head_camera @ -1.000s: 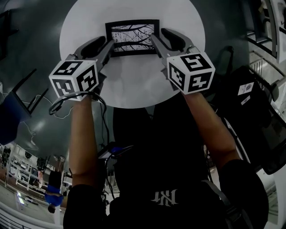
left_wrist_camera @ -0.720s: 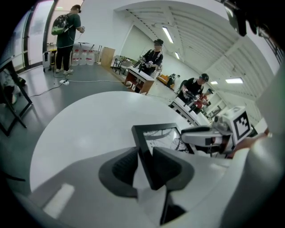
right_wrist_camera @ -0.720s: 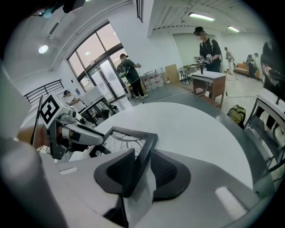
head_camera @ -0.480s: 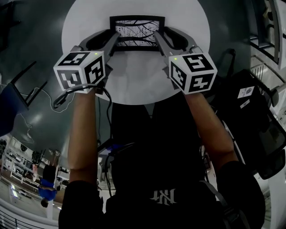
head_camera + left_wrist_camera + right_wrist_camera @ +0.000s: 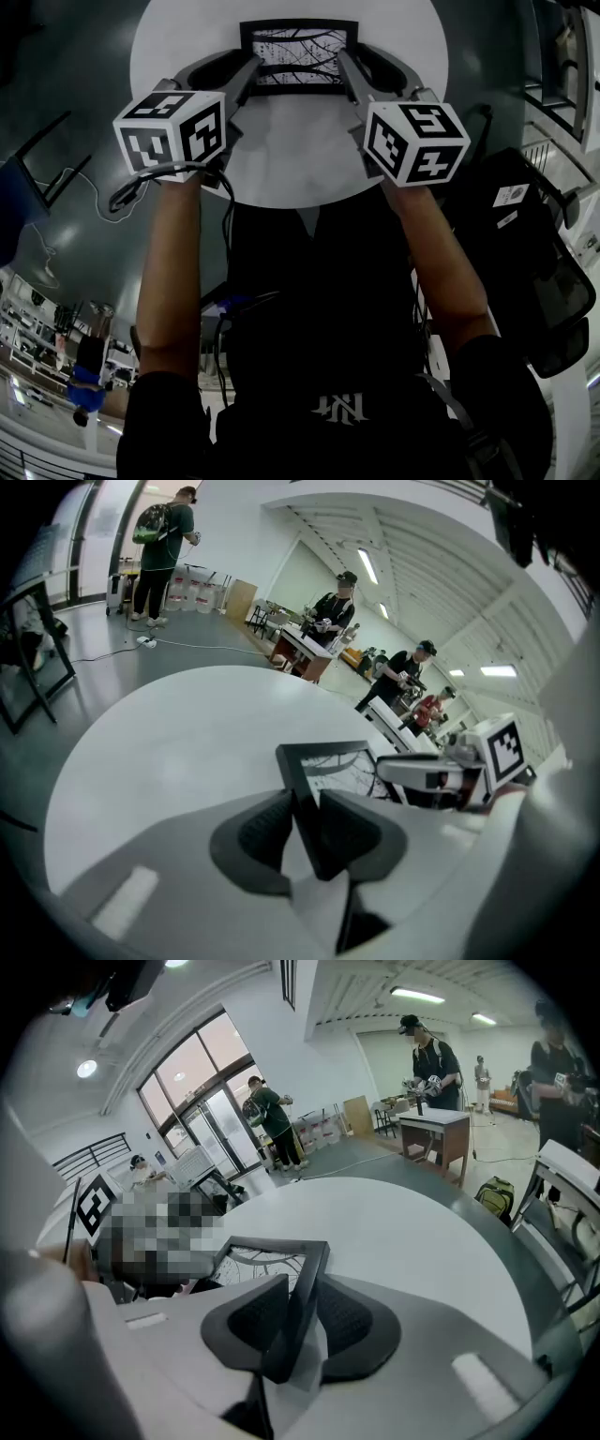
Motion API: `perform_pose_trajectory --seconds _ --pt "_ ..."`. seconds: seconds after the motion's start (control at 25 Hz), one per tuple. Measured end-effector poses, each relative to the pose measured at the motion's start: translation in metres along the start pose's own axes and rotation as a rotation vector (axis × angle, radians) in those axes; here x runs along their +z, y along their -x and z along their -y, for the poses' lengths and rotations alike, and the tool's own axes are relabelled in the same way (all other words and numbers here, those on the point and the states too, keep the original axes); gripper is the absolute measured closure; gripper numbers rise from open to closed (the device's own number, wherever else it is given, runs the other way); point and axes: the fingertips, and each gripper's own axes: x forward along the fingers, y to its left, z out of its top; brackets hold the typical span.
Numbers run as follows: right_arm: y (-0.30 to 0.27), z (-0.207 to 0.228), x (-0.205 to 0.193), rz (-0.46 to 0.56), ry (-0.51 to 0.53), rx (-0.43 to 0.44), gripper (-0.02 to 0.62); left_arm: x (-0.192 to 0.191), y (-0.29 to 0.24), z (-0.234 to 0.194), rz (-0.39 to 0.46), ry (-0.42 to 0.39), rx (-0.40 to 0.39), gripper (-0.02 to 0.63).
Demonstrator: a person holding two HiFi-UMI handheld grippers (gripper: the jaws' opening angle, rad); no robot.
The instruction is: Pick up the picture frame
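Grasp step: picture frame [image 5: 298, 56] on worktop [image 5: 281, 150].
My left claw [image 5: 305, 808] at 9 o'clock and right claw [image 5: 302, 1312] at 3 have just closed, pinching its rails; next, lift evenly.

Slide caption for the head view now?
Left gripper and right gripper, jaws just closed, pinch the picture frame by its sides on the round white table.

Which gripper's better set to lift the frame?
Left gripper, barely: its jaws have just closed squarely on the picture frame's rail. Right gripper likewise just closed on its rail. Best lift with both.
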Motion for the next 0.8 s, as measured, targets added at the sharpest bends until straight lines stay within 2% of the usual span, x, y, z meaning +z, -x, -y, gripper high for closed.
perform_pose_trajectory --seconds 0.52,0.64,0.8 --pt "0.002 0.001 0.016 0.037 0.036 0.002 0.534 0.007 0.001 -0.002 0.039 0.022 0.021 0.513" --pt "0.016 -0.004 0.031 0.064 0.05 0.01 0.534 0.023 0.016 0.008 0.082 0.015 0.039 0.514" --pt "0.054 -0.027 0.076 0.139 0.08 0.023 0.534 0.061 0.066 0.03 0.163 -0.032 0.069 0.514"
